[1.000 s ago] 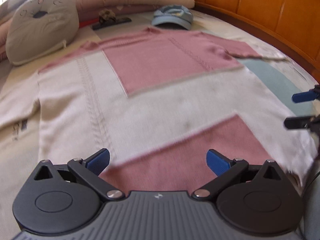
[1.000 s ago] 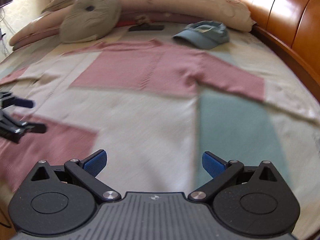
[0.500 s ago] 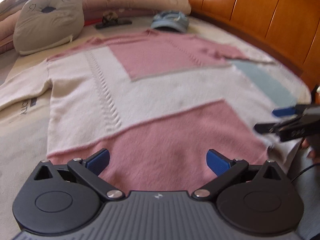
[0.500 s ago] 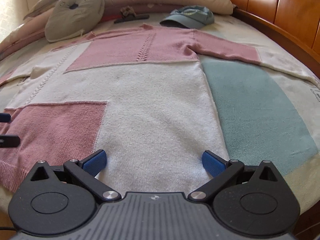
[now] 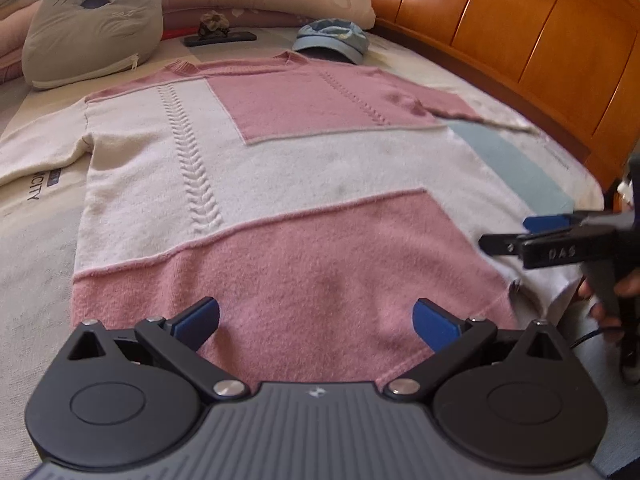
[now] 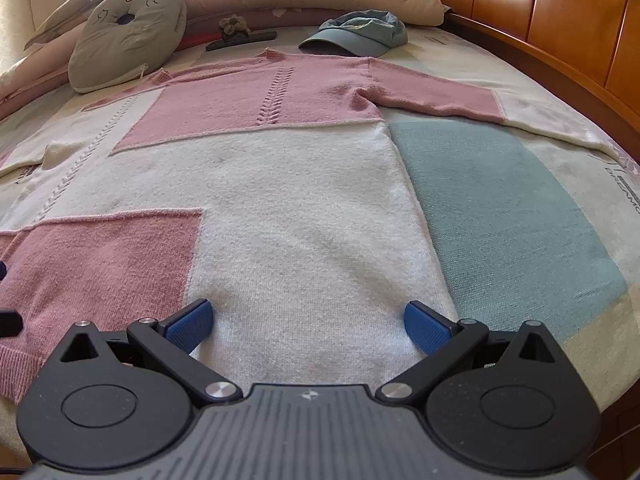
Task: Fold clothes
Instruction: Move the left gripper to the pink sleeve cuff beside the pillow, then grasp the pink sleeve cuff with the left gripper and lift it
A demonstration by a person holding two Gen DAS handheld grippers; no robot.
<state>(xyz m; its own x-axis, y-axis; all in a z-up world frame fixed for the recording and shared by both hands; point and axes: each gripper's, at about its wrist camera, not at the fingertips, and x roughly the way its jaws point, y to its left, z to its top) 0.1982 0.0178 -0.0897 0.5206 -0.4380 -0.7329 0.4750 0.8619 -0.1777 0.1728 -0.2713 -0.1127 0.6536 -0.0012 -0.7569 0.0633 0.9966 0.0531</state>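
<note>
Sweater (image 5: 280, 184) lies flat on bed (image 6: 520, 208) for folding; left claw (image 5: 316, 320) and right claw (image 6: 306, 322) hover released above its hem, poised to grip.

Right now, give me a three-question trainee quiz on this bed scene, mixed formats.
1. True or false: the left claw is shut on the sweater.
2. Which lies nearest the sweater's collar? A) cap B) grey pillow C) teal patch
3. Fill in: the right claw hovers over the sweater's ____ hem panel (colour).

Key: 1 false, both claws are open and hold nothing. 2 A. 3 white.
</note>
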